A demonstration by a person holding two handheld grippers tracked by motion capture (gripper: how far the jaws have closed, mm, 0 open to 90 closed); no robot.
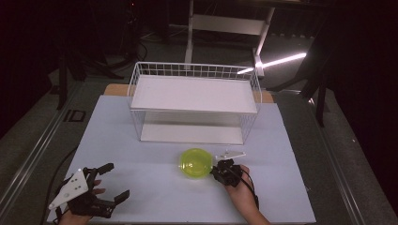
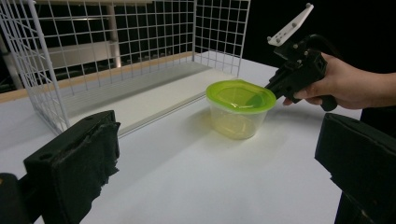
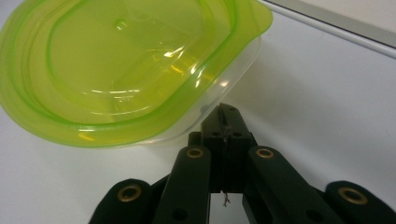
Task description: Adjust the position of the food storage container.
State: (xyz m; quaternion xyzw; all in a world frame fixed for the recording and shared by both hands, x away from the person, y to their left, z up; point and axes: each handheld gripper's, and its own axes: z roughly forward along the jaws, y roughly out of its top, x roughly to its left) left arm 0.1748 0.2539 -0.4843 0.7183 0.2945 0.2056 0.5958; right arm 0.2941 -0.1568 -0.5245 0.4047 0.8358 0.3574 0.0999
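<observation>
A clear plastic container with a lime-green lid (image 1: 195,162) stands on the white table in front of the wire rack. My right gripper (image 1: 214,171) comes at it from the right, jaws shut. Seen along the right gripper (image 3: 227,114), the closed tips sit just under the lid's overhanging rim (image 3: 126,65), against the clear wall, with nothing visible between them. The left gripper view shows the same: the container (image 2: 238,109) with the right gripper (image 2: 268,89) at its lid edge. My left gripper (image 1: 116,182) rests at the front left, open, well away from the container (image 2: 217,151).
A white wire rack (image 1: 195,70) with an upper white shelf and a lower board stands at the back middle of the table; its mesh wall (image 2: 116,37) is close behind the container. The table's front edge (image 1: 187,220) lies just below both hands.
</observation>
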